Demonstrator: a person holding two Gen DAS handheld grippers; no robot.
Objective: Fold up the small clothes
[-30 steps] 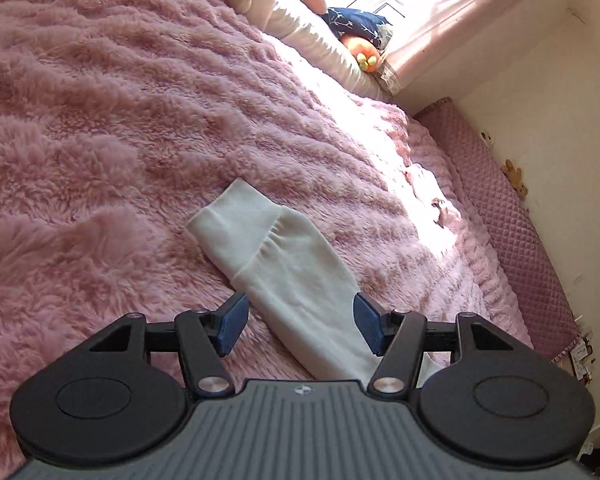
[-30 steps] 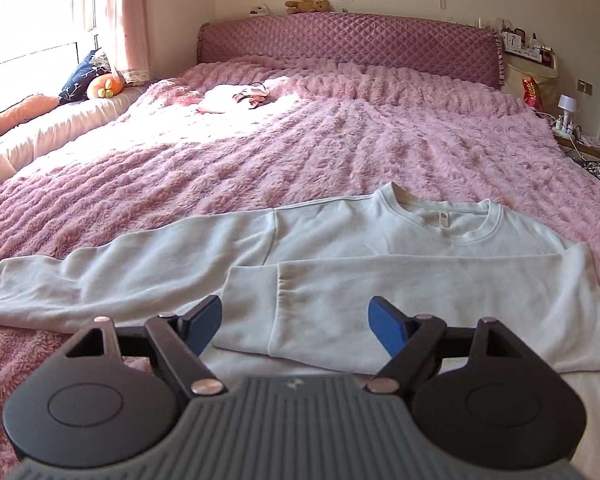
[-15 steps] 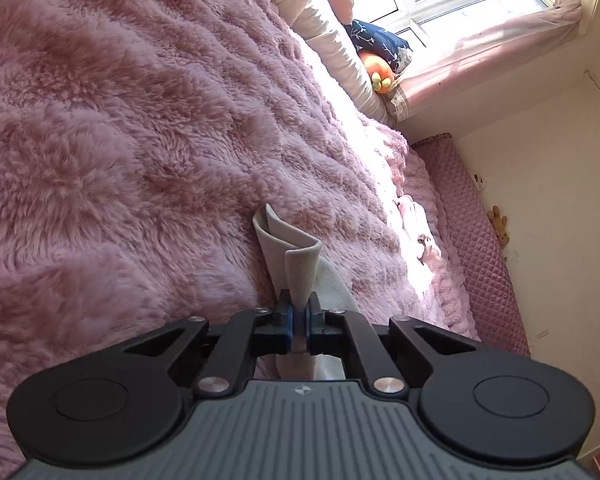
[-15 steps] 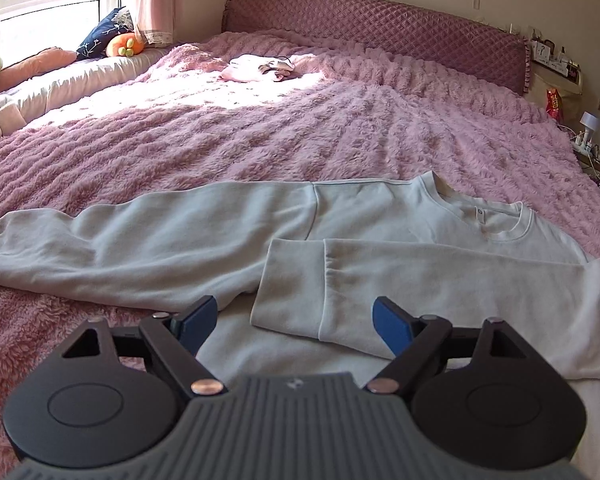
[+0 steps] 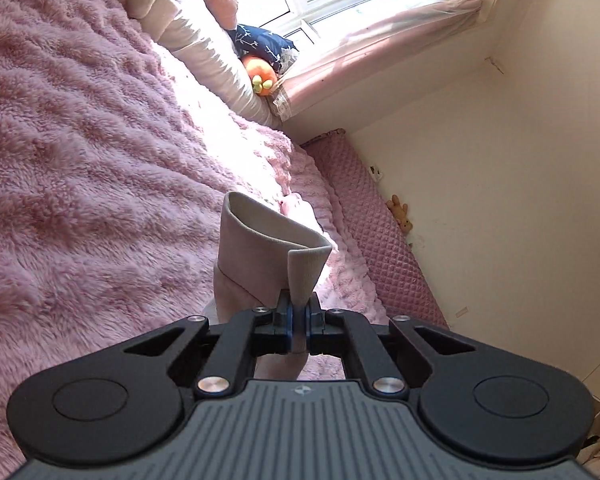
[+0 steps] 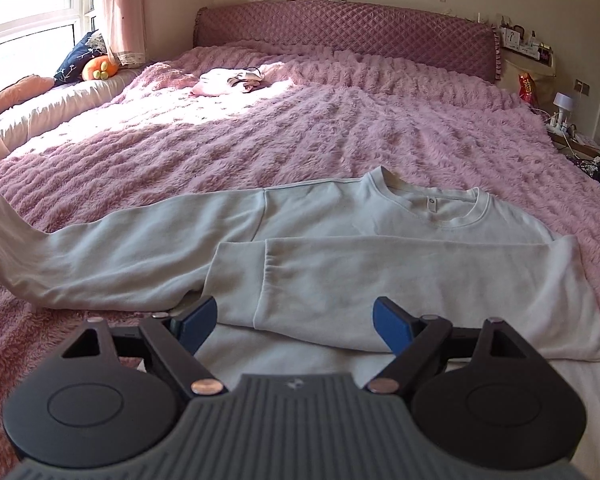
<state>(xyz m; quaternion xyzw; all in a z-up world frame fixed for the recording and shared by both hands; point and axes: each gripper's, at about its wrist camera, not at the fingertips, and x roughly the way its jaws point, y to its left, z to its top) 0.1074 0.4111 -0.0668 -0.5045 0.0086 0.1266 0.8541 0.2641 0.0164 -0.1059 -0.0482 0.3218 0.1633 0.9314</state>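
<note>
The left gripper [image 5: 298, 322] pinches the sleeve cuff [image 5: 274, 242], its length trailing toward the sweatshirt [image 6: 380, 216] beside the spread (empty) right gripper [image 6: 296, 322].

One sweatshirt [image 6: 340, 216], two tools: left [image 5: 297, 317], right [image 6: 295, 322], one bed [image 6: 340, 120].

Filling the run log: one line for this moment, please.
left gripper: jaws shut on sleeve cuff, lifted off blanket | right gripper: jaws open over folded sleeve | sweatshirt: one sleeve folded
</note>
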